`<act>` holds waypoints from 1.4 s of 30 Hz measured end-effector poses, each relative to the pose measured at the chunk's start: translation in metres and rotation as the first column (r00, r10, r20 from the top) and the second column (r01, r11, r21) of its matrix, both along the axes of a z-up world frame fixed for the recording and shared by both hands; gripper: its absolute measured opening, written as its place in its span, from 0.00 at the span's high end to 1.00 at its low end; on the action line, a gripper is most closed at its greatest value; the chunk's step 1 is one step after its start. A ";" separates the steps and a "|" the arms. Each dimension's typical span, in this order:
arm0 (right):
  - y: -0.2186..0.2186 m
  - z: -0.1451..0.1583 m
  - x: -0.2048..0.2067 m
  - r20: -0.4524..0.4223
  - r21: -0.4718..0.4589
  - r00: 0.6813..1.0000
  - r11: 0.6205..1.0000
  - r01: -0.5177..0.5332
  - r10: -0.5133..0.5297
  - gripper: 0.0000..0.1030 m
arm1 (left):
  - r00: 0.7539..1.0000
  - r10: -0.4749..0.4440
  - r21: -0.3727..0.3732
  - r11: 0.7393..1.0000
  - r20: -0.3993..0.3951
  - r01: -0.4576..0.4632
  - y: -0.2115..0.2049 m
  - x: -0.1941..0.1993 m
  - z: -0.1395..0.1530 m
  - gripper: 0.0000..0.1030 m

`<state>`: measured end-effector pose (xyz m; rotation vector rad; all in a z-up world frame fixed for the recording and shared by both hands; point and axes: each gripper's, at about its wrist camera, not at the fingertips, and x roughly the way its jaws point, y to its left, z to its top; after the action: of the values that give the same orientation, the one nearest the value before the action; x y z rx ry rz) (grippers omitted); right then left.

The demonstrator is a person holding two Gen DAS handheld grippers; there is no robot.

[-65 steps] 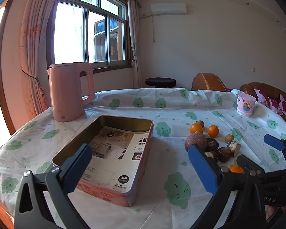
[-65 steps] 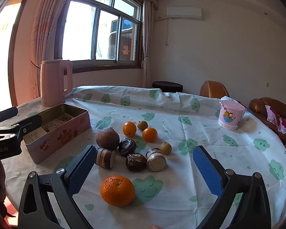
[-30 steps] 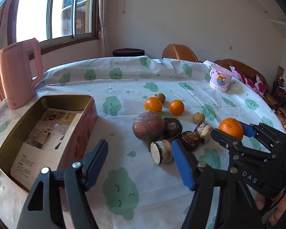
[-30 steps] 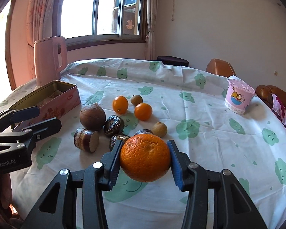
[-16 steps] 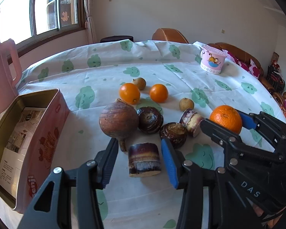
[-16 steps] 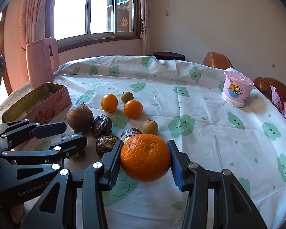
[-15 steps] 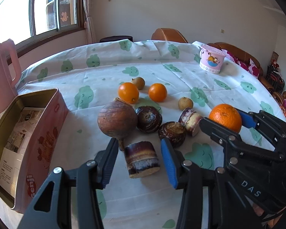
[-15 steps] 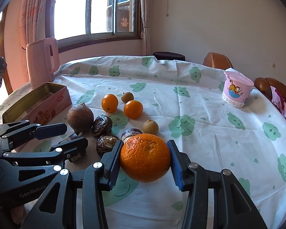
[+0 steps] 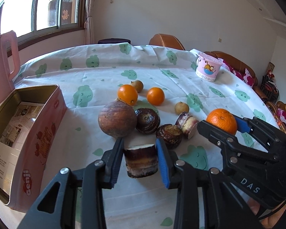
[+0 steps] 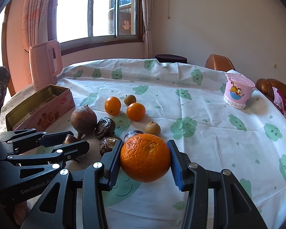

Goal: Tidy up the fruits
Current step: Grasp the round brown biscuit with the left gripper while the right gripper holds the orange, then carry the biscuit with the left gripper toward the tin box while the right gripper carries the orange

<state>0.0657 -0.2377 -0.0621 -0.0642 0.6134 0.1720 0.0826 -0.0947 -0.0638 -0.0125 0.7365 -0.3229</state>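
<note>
My left gripper (image 9: 139, 159) clenches the stiff cane piece (image 9: 141, 160) by its flanks, near the tin (image 9: 47, 114); my right gripper (image 10: 144, 159) grasps the firm orange (image 10: 145, 157).

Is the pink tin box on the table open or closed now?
Open. The pink tin box has no lid on it, and printed paper lying on its bottom is visible; no fruit is seen inside.

The left gripper (image 9: 140, 161) is clamped shut, tilted downward; the right gripper (image 10: 145, 161) beside it grips too, angled down.
</note>
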 end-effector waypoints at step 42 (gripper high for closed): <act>-0.004 0.006 -0.034 0.170 0.088 0.982 0.992 -0.092 0.076 0.53 | 0.973 0.044 -0.023 0.999 0.228 -0.040 0.008 -0.034 0.019 0.65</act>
<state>0.0316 -0.2417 -0.0563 -0.0119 0.4348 0.2748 0.0488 -0.0865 -0.0448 -0.0078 0.5043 -0.2849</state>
